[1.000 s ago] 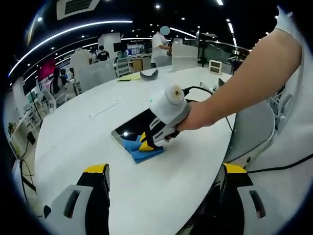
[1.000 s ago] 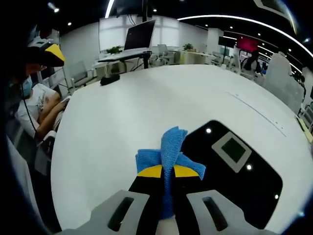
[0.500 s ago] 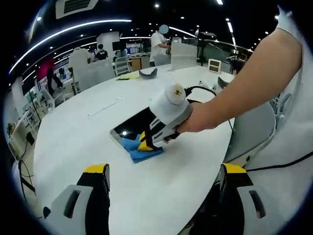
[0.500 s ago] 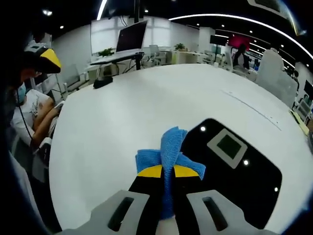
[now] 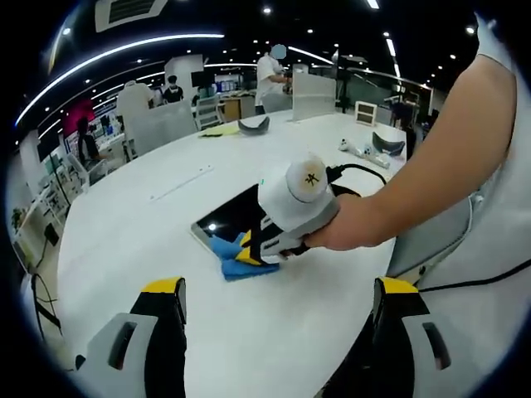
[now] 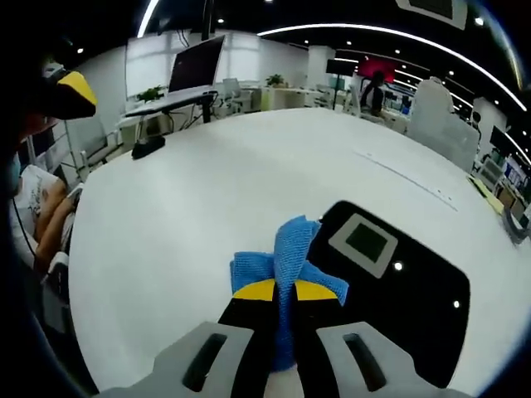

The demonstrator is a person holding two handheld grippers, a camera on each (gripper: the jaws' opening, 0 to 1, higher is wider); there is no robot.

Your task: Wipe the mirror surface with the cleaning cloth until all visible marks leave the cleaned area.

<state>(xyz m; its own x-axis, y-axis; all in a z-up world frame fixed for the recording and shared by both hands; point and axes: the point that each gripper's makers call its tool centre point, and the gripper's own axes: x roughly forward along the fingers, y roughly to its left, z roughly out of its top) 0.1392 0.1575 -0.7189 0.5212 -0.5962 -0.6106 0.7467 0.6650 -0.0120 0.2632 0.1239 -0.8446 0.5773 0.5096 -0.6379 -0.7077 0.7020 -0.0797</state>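
Right gripper (image 6: 282, 292): jaws clenched on the blue cleaning cloth (image 6: 286, 265), yellow tips pinching it from both sides; in the left gripper view the same tool (image 5: 249, 251) is seen held in a person's hand (image 5: 344, 232), tips down on the cloth (image 5: 235, 255).
Left gripper (image 5: 278, 290): released, jaws set wide apart with nothing between them, held above the near part of the table and well apart from the mirror.
Cleaning cloth: bunched, resting on the white table (image 6: 207, 182) and touching the near corner of the mirror; a fold of it stands up past the jaw tips.
Mirror (image 6: 398, 282): a dark rectangular sheet with rounded corners lying flat on the table, reflecting a ceiling panel and small lights; in the left gripper view (image 5: 232, 214) it lies just behind the cloth, partly hidden by the right gripper.
Marks on the mirror: too small to tell.
Cable (image 5: 357, 170): black, running from the right gripper across the table.
Monitor (image 6: 193, 65): on a desk beyond the table's far edge.
Surroundings: an open office with people standing far off.
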